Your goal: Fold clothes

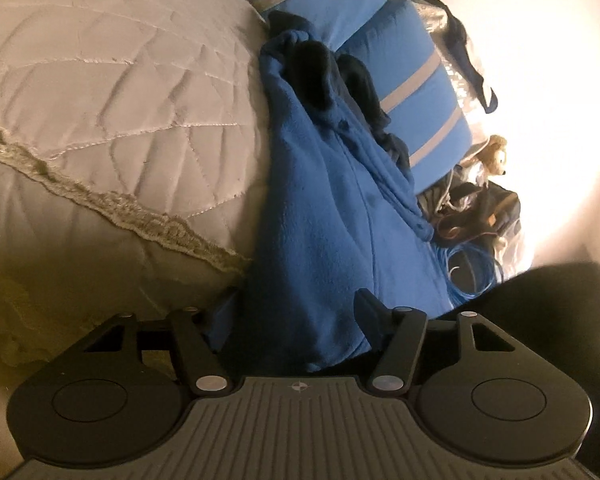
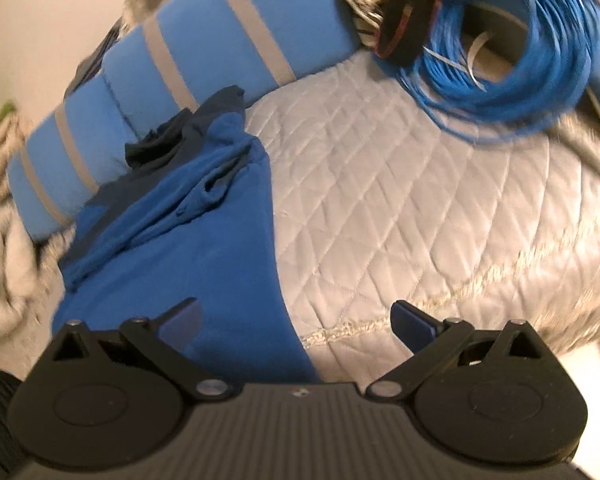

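Two grippers: our left gripper (image 1: 300, 316) has blue fleece garment (image 1: 332, 216) between its fingers, grip undeterminable. Right gripper (image 2: 296, 324) stands released over the garment's edge on the quilted bedspread (image 2: 400, 208).

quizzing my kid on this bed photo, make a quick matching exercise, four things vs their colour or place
Things:
1. fleece garment
2. quilted bedspread
3. coiled cable
4. striped cushion

Descriptions:
A. light blue with grey bands, along the far edge of the bed
B. pale grey with diamond stitching
C. thin bright blue loops at the far corner
D. deep blue, lying crumpled nearest the two grippers

Pairs: 1-D, 2-B, 3-C, 4-A
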`<action>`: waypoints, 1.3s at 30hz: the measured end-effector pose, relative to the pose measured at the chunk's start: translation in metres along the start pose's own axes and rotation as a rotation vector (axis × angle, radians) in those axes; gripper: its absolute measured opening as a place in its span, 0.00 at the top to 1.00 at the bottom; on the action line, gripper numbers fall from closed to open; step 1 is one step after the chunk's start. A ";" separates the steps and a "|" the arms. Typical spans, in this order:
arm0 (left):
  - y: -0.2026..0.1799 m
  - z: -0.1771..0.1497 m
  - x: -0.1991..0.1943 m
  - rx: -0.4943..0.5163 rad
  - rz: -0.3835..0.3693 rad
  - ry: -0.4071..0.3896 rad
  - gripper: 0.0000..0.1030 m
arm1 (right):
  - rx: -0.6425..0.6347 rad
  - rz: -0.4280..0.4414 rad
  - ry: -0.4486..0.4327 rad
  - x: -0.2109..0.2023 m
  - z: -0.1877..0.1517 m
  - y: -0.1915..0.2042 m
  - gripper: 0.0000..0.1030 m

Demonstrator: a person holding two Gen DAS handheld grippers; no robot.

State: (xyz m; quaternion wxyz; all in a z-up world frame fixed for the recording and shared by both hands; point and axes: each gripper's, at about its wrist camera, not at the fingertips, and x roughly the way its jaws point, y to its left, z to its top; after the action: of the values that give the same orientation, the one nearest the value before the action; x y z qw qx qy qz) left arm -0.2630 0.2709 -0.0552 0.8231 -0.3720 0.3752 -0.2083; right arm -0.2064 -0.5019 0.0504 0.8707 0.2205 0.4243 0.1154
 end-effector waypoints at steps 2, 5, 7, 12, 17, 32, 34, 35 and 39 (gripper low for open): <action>-0.002 0.002 0.002 -0.012 0.002 0.016 0.39 | 0.047 0.037 -0.010 0.003 -0.006 -0.014 0.00; -0.005 0.005 0.003 -0.030 0.002 0.037 0.39 | 0.084 0.069 -0.018 0.011 -0.016 -0.032 0.01; -0.006 0.006 0.003 -0.043 0.004 0.044 0.39 | 0.107 0.106 -0.012 0.019 -0.022 -0.043 0.02; -0.010 0.005 0.010 -0.060 -0.002 0.053 0.35 | 0.138 0.253 0.027 0.047 -0.039 -0.057 0.12; -0.018 0.003 0.015 -0.048 0.023 0.043 0.33 | 0.099 0.314 0.059 0.079 -0.051 -0.057 0.22; -0.067 0.019 -0.022 0.065 0.057 -0.006 0.92 | 0.045 0.295 0.124 0.069 -0.045 -0.026 0.94; -0.076 0.033 -0.034 0.070 0.037 -0.047 0.93 | 0.028 0.304 0.091 0.055 -0.033 -0.016 0.95; -0.080 0.040 -0.040 0.072 0.027 -0.068 0.93 | 0.027 0.309 0.069 0.049 -0.024 -0.011 0.95; -0.098 0.077 -0.047 0.067 -0.018 -0.150 0.93 | 0.028 0.321 -0.016 0.039 0.016 0.011 0.96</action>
State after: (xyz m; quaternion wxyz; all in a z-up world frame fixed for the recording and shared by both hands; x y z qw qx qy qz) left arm -0.2397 0.2732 0.0759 0.8591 -0.3619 0.3019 -0.1995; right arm -0.1703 -0.4814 0.0379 0.8412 0.2987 0.3782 0.2451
